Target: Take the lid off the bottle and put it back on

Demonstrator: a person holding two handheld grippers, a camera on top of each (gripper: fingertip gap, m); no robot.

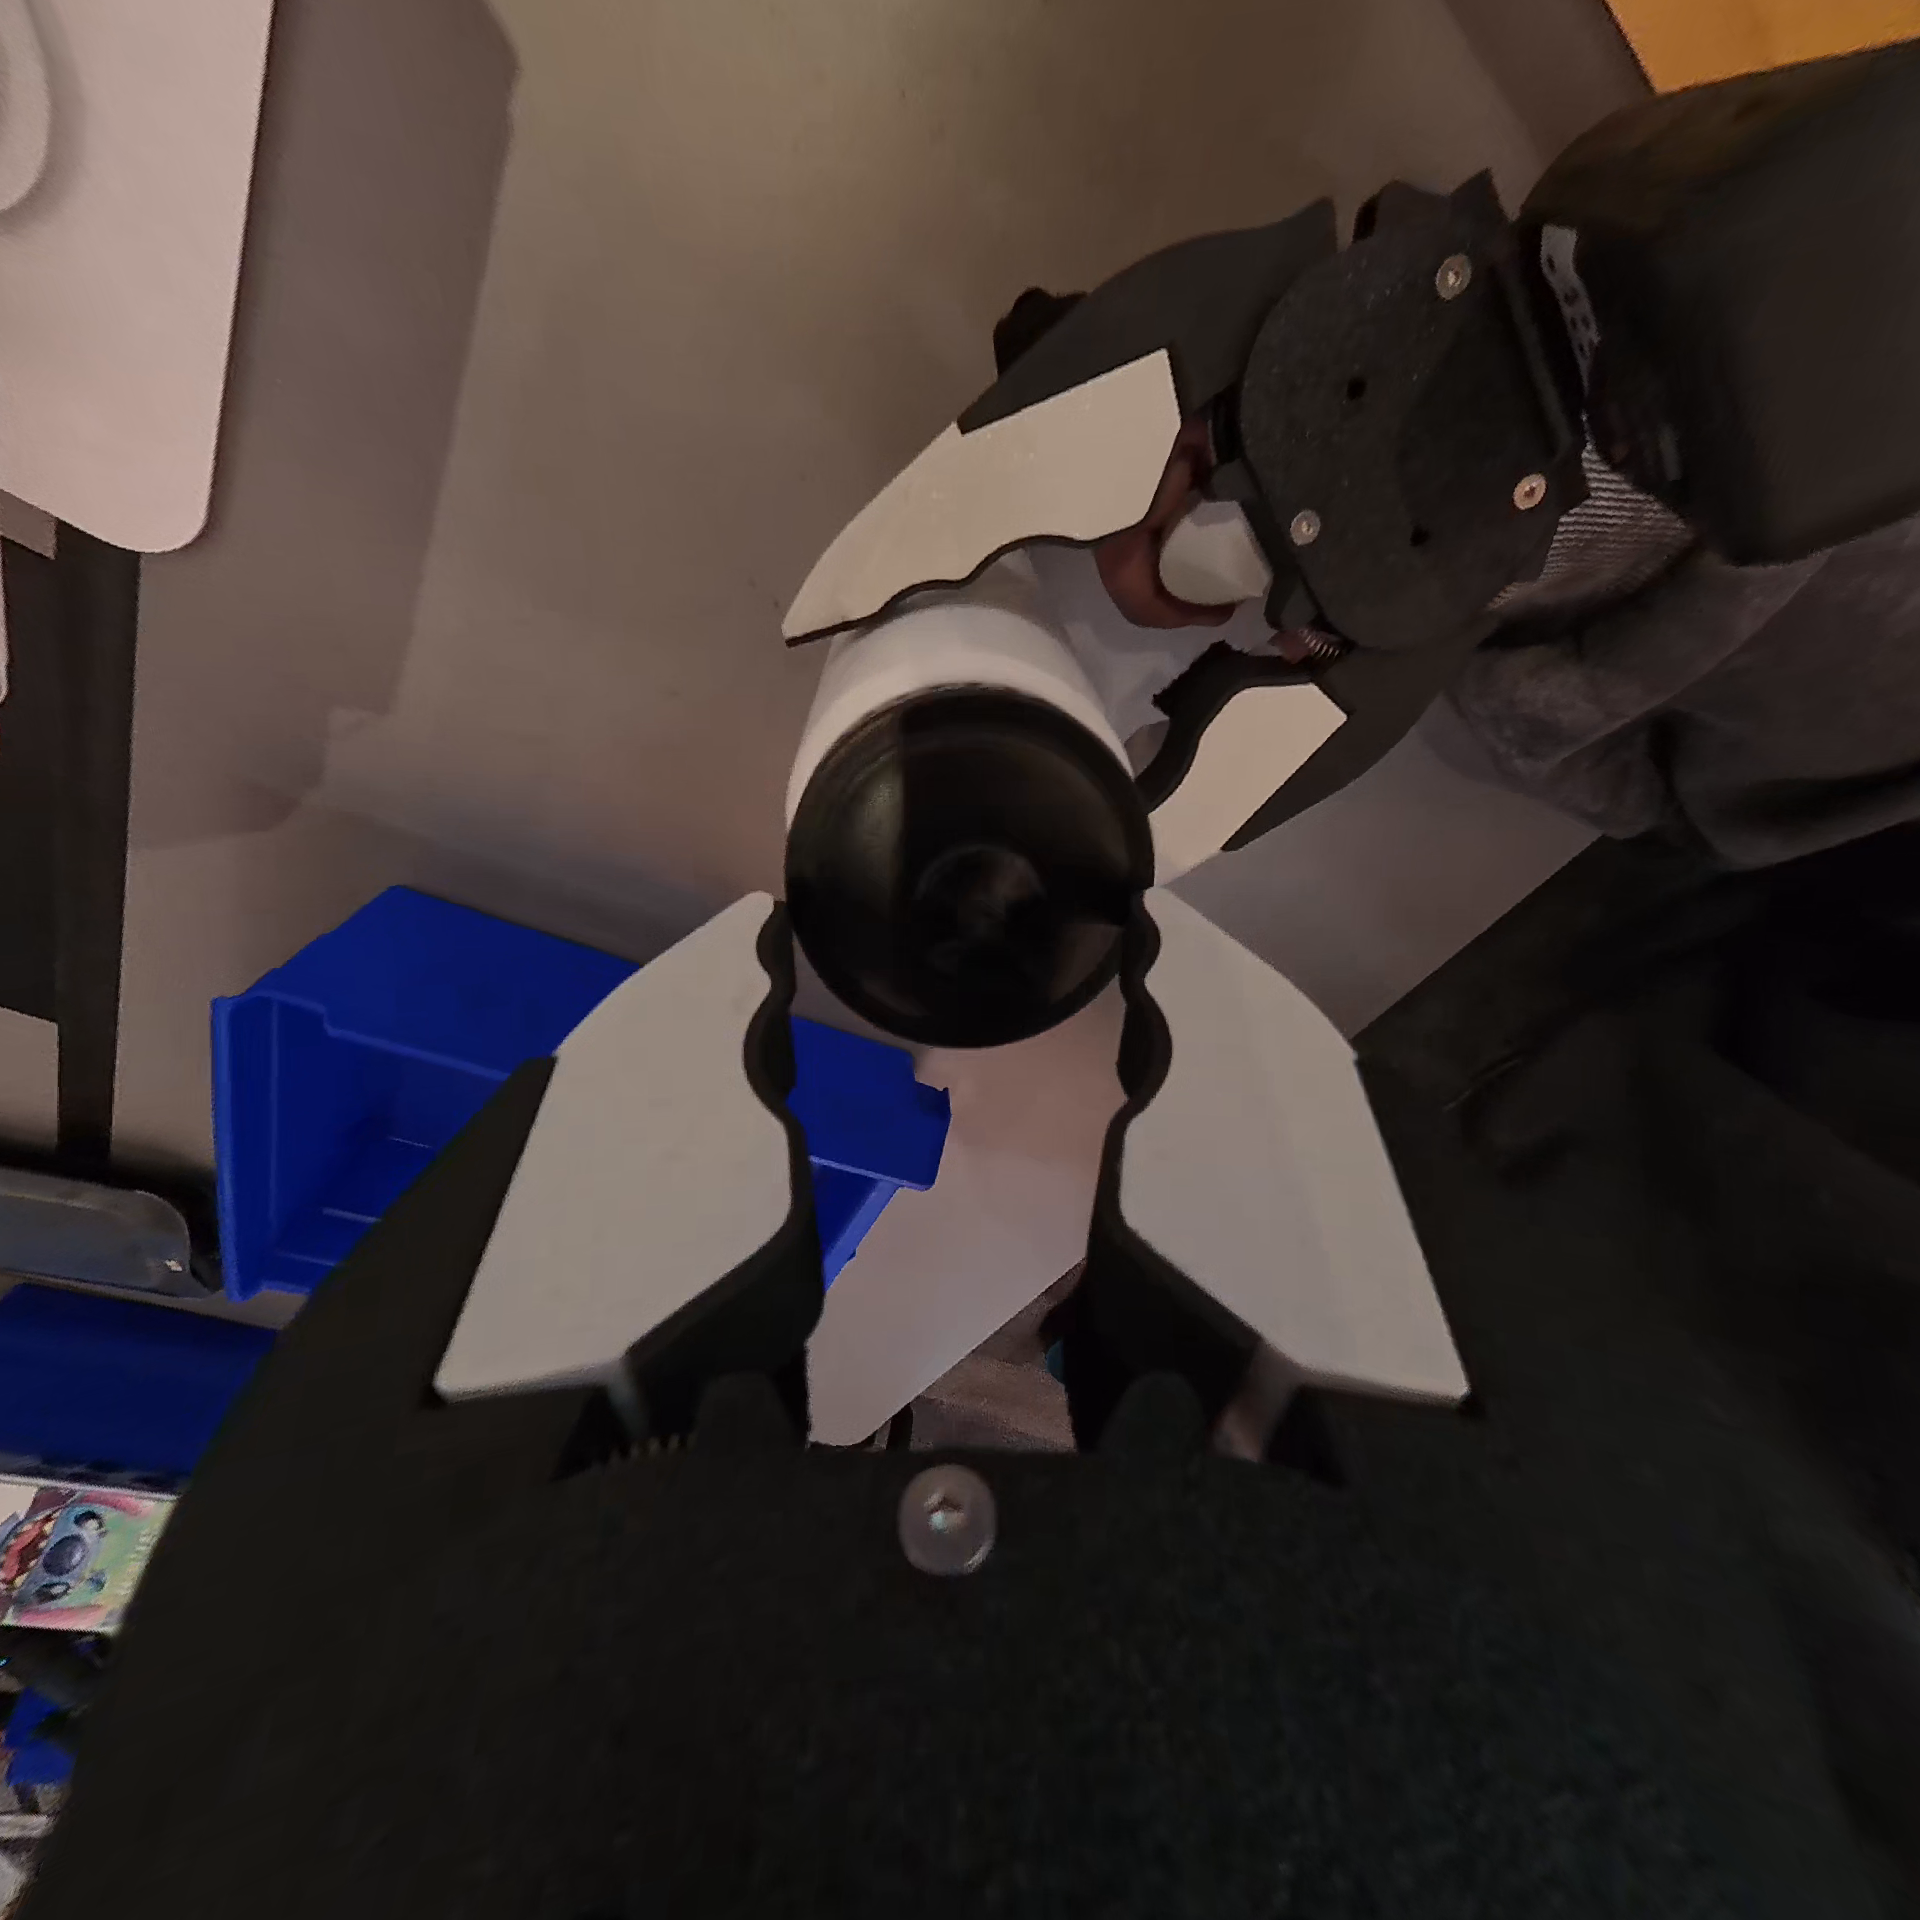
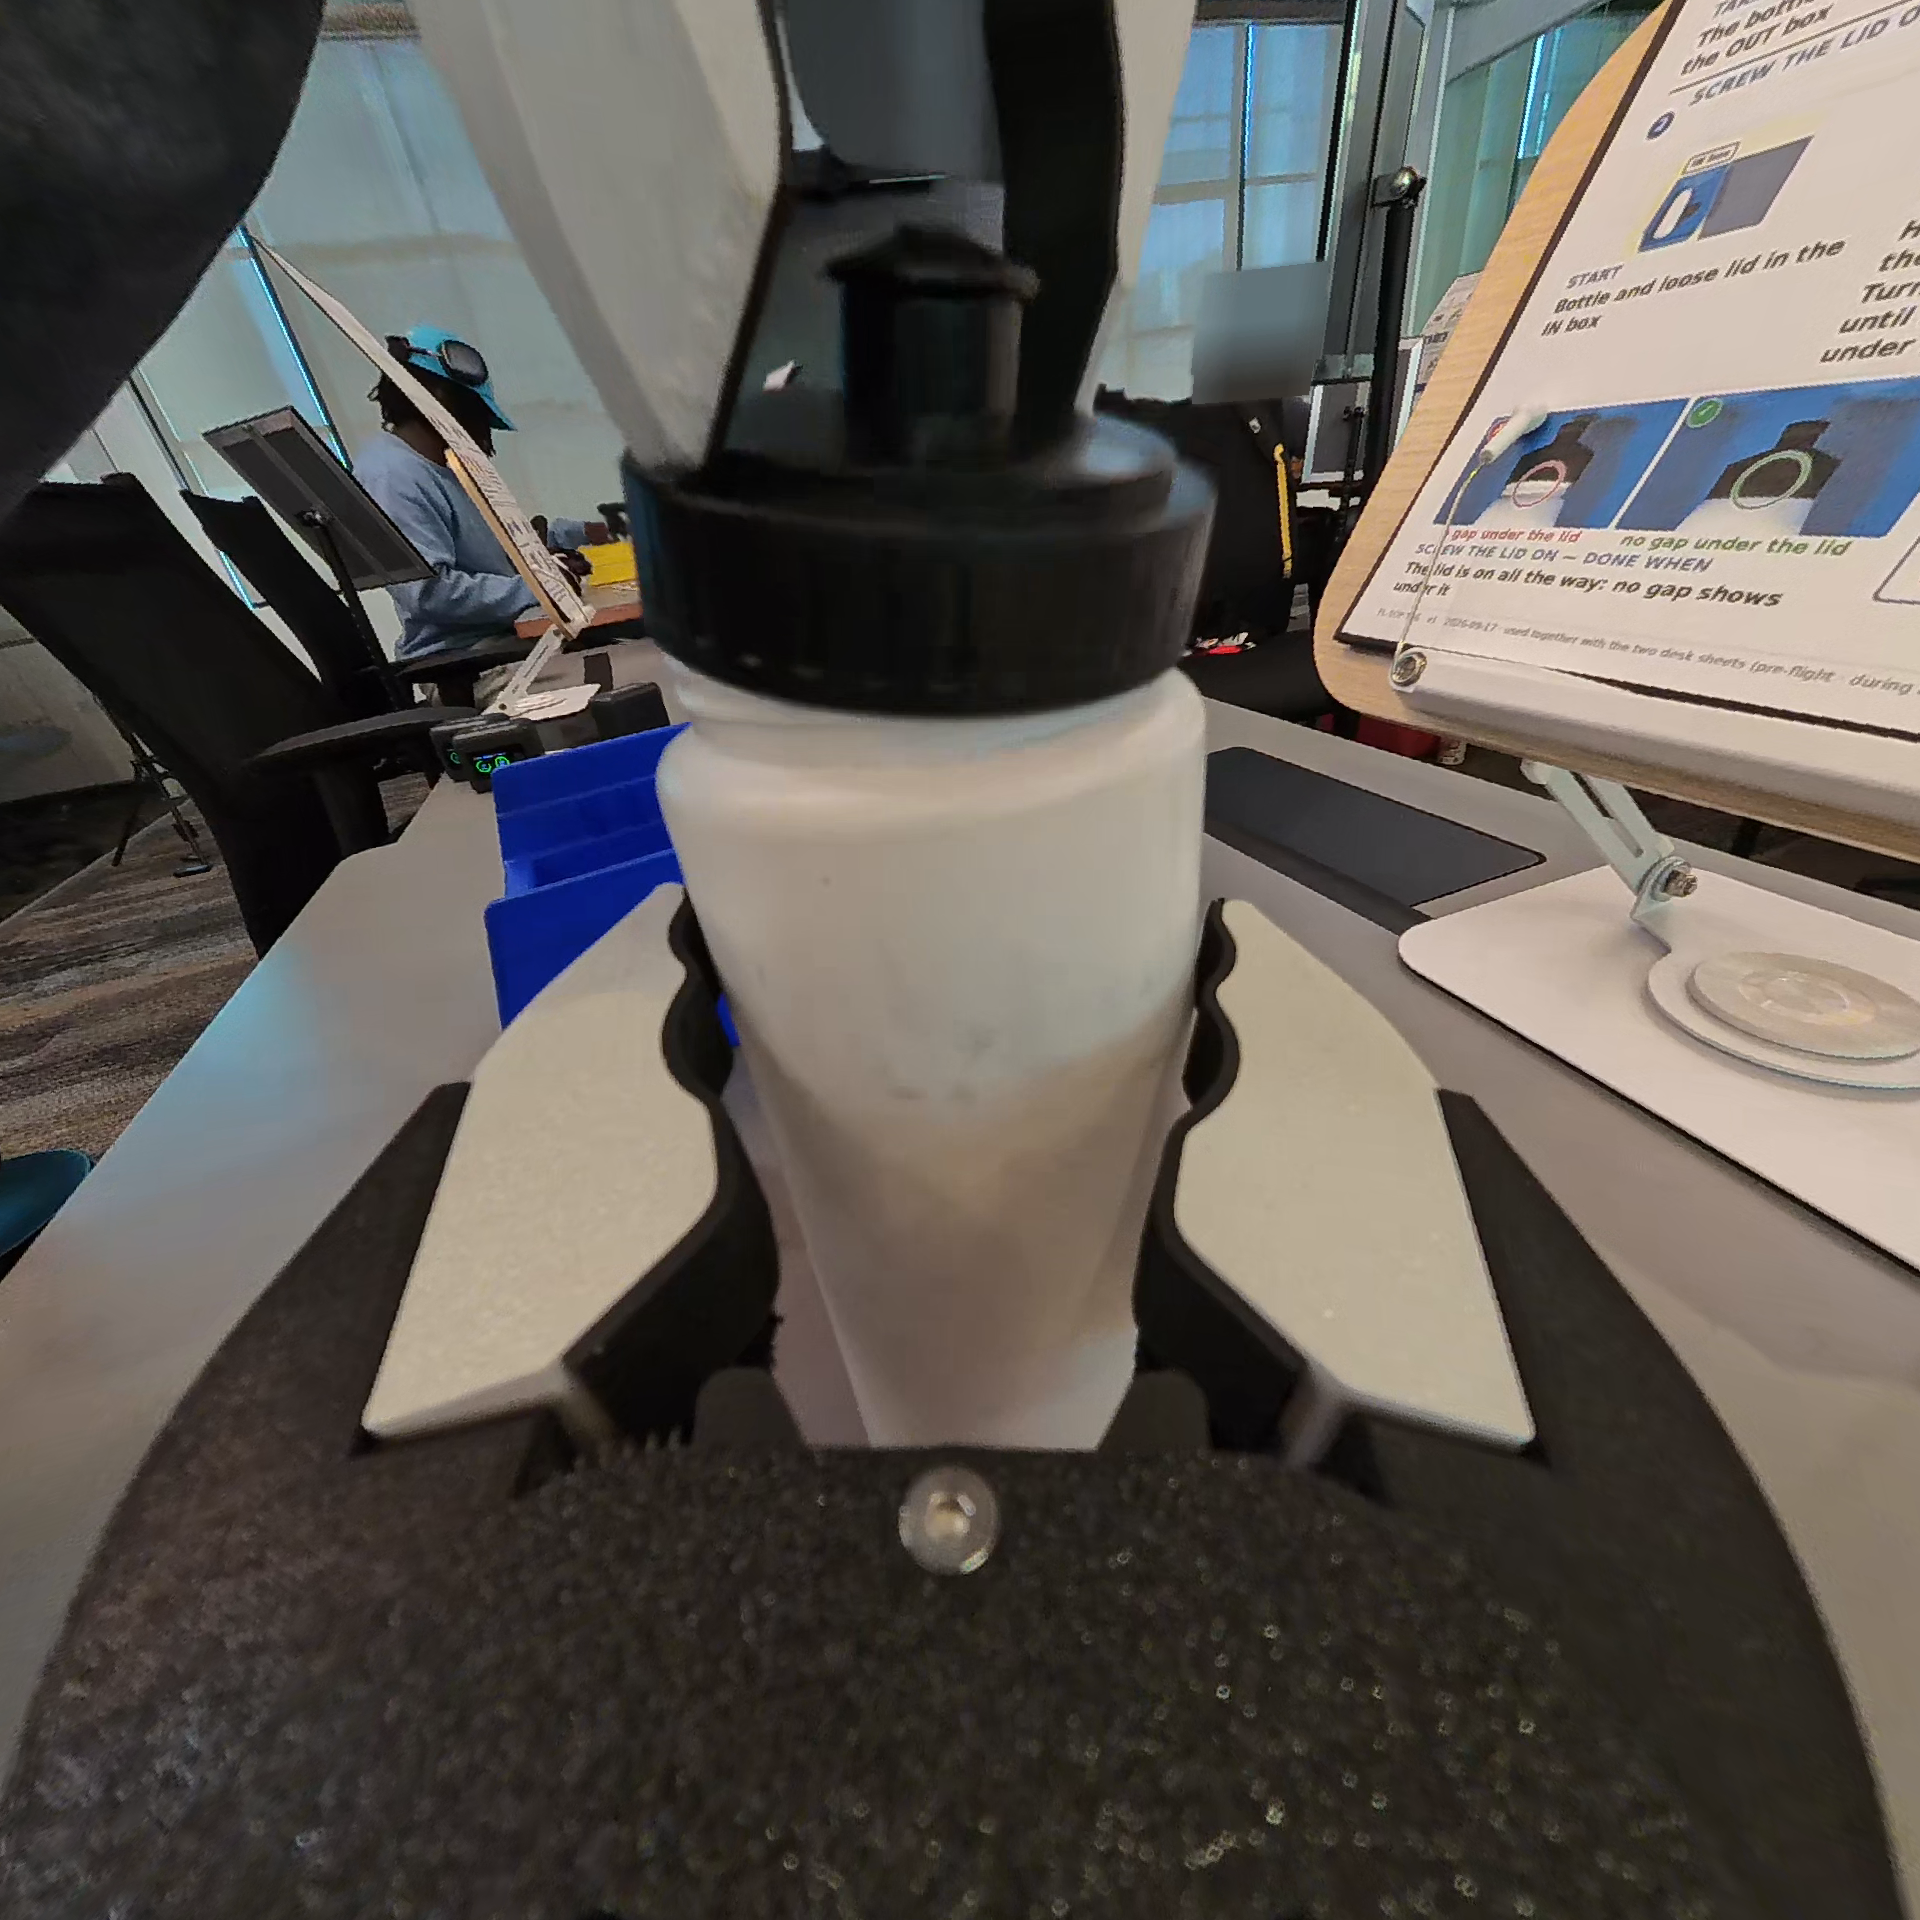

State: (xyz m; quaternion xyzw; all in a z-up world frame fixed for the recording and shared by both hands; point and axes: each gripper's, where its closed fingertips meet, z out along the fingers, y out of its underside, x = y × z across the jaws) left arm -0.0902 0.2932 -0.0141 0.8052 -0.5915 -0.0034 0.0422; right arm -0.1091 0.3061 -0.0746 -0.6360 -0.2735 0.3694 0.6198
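White bottle stands upright over the grey surface, clamped around its lower body by the right gripper, fingers pressed on both sides. Black lid sits on the bottle neck; can't tell if it's fully seated. Bottle is opaque, contents not visible.

Left gripper comes down from above, its fingers closed on the lid's rim at both sides, lid seen top-on w/ spout in the middle. Bottle body shows just beyond it, w/ the right gripper around it farther off.

Blue bin just behind-left of the bottle on the surface; the part of its inside in view shows nothing in it. Far right: instruction board on a white stand. Person seated far left at another table.
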